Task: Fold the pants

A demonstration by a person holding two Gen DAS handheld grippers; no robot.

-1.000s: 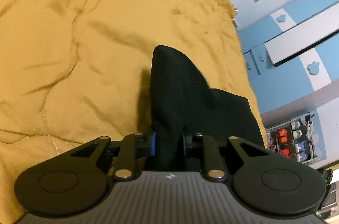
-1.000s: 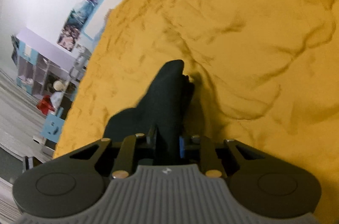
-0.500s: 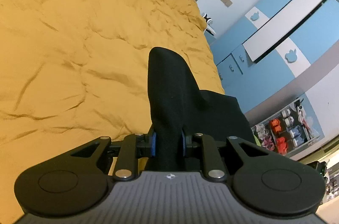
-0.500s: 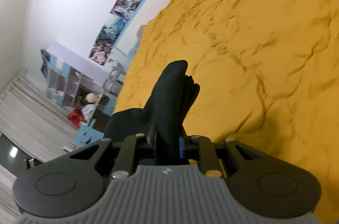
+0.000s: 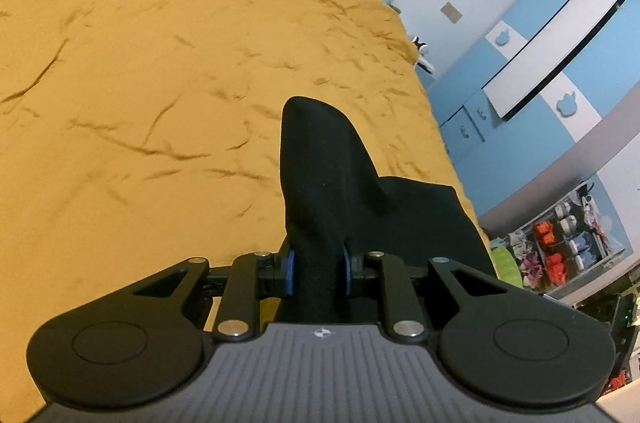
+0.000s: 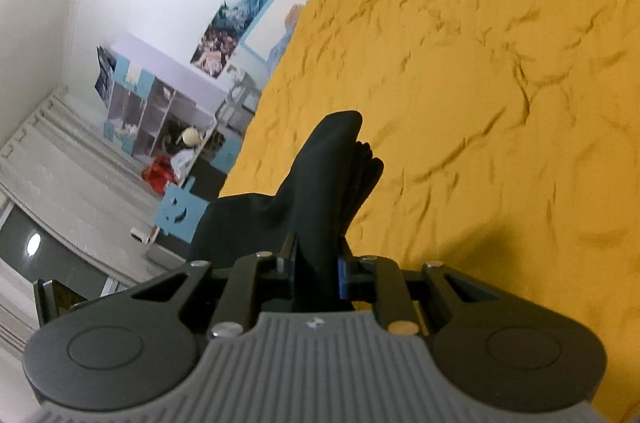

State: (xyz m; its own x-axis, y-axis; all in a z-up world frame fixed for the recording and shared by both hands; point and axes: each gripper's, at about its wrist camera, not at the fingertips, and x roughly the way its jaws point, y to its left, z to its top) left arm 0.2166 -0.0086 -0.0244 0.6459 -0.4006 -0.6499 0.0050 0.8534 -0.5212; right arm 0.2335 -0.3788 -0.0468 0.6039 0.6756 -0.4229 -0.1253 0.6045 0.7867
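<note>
Black pants (image 5: 320, 191) clamped in both grippers above a yellow-orange bedspread (image 5: 140, 83)
Left gripper (image 5: 318, 273): jaws closed on a bunched fold of the fabric, which stands up past the blue pads (image 5: 289, 273) and hangs away to the right; a blue-and-white wardrobe (image 5: 532, 71) and a shelf of small items (image 5: 560, 243) lie at far right. Right gripper (image 6: 318, 273): jaws pinched on another bunch of the pants (image 6: 324, 191), the rest hanging to the near left; the wrinkled bedspread (image 6: 480, 83) fills the right, with posters (image 6: 248, 7) and a shelving unit (image 6: 156, 103) on the far left wall
</note>
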